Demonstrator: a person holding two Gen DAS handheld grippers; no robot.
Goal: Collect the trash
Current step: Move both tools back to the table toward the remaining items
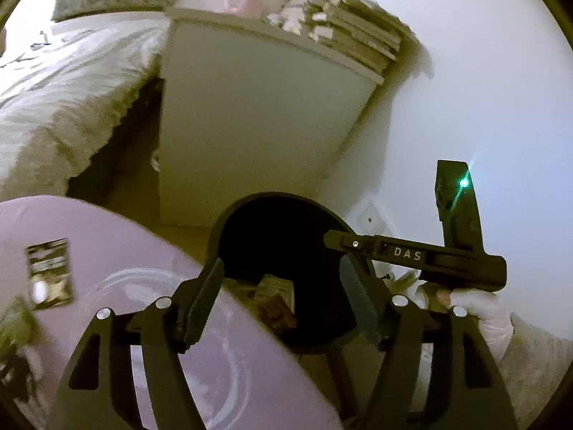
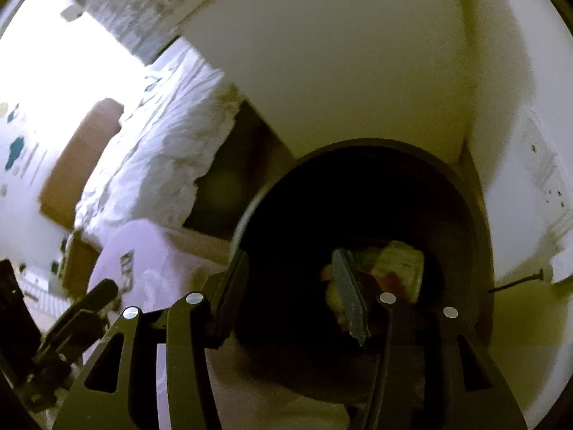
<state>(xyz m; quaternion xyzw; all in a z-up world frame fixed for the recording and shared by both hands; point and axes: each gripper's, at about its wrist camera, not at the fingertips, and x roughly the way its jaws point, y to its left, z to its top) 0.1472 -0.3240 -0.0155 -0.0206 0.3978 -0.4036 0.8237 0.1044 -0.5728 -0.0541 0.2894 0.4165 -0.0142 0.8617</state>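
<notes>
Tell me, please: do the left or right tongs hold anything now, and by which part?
Nothing is held. The left tongs and right tongs both stand open and empty above the black bin.

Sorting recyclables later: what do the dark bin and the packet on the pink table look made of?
Bin: probably plastic or painted metal, matte black, with a smooth thin rim; unsure which. Packet: likely printed plastic film, flat with a slight sheen, though blur leaves it open.
</notes>
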